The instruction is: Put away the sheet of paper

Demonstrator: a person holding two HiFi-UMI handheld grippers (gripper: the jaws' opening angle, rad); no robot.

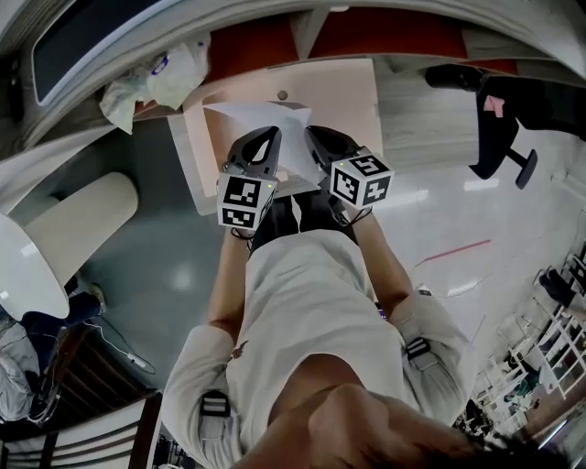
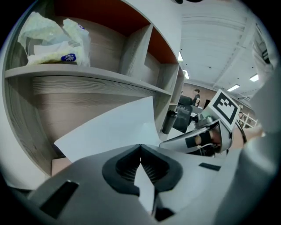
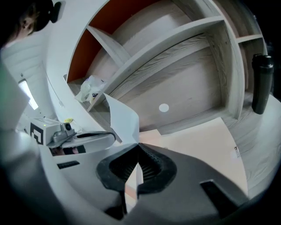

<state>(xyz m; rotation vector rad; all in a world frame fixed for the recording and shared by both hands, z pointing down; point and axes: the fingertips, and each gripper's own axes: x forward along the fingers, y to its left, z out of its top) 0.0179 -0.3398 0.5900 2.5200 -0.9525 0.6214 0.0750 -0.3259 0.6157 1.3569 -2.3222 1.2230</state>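
Shelf, far left: a crumpled pale plastic bag [image 1: 156, 78] [image 2: 52, 39] lies on the grey wood-grain shelf board [image 2: 88, 79] [image 3: 175, 48], in front of the orange-red back panel [image 2: 101, 13].

Left gripper: the left gripper [image 1: 265, 137] [image 2: 140, 147] has its jaws closed down narrow on the near edge of the white sheet of paper [image 1: 247, 119] [image 2: 118, 127]. Its own view shows the paper pinched between the black ribbed pads [image 2: 151, 169].

Sheet: the white sheet of paper hangs between the two grippers over the pale peach desk [image 1: 348, 92] [image 3: 197, 140]. It sits in the bay below the shelf board. Its far side rises and reaches toward the wood-grain rear wall. Whether any part touches the desk cannot be told.

Right gripper: the right gripper [image 1: 316, 137] [image 3: 138, 147] is clamped tight on the same near edge, just beside the left one. The sheet [image 3: 125, 123] curls up to the left of its jaws.

Rear wall: a small round white cap [image 1: 282, 94] [image 3: 163, 107] sits in the wall beyond the sheet.

Right of the bay: a tall black cylindrical bottle [image 3: 262, 83] [image 2: 169, 122] stands upright past the side divider.

Far right: a black office chair [image 1: 499, 128] stands on the pale floor, well apart from the desk.
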